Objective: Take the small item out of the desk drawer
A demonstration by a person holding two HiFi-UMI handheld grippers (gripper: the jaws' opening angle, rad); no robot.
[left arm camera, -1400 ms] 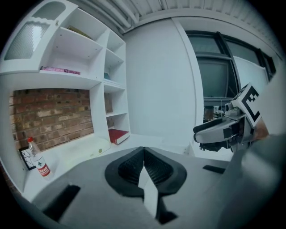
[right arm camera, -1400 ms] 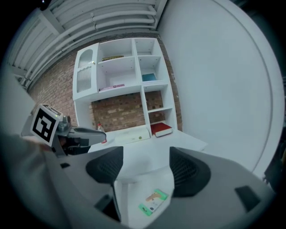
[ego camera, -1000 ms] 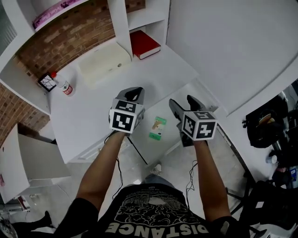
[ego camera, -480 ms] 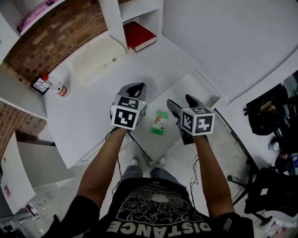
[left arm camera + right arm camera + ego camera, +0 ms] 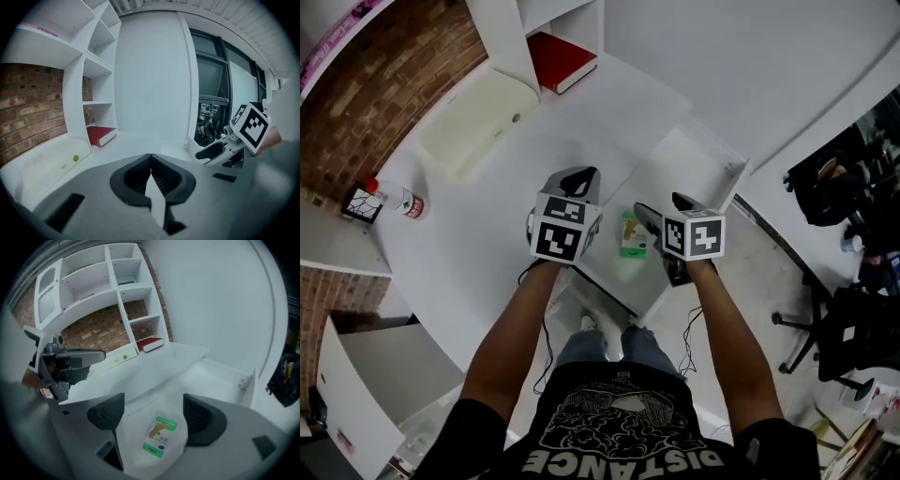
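Alignment was the point: the right gripper (image 5: 153, 414) hung over the open drawer (image 5: 737, 174), its jaws spread wide and just opened further, nothing between them yet. The small packet (image 5: 159, 437) lay flat on the drawer floor, below and just ahead of the gap. Straddling its narrow sides probably needed a steeper, centred descent. The left gripper (image 5: 150, 161), pressed together and empty, sat over the counter (image 5: 487, 234).

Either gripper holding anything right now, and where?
Nothing held. Left gripper shut, empty. Right gripper has just been opening; the packet lies framed between its fingers, ungripped.
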